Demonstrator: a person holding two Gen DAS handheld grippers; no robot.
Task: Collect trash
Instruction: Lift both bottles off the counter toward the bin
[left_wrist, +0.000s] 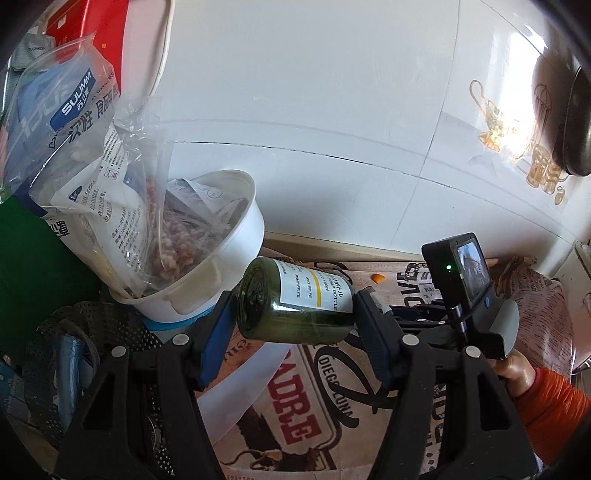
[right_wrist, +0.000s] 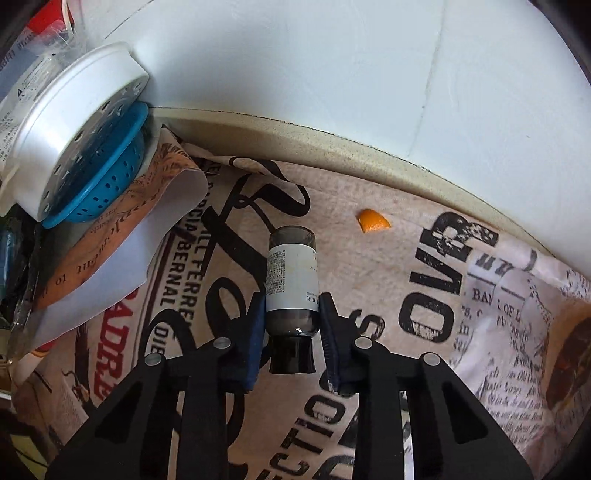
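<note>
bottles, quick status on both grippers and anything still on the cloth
Left gripper shut on green bottle, lifted. Right gripper clamped on grey bottle on the cloth. Orange peel still loose near the wall.

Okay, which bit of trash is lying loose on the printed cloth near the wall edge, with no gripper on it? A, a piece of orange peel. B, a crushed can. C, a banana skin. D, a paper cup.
A: a small orange peel piece lies alone on the printed cloth, clear of both grippers.
</note>
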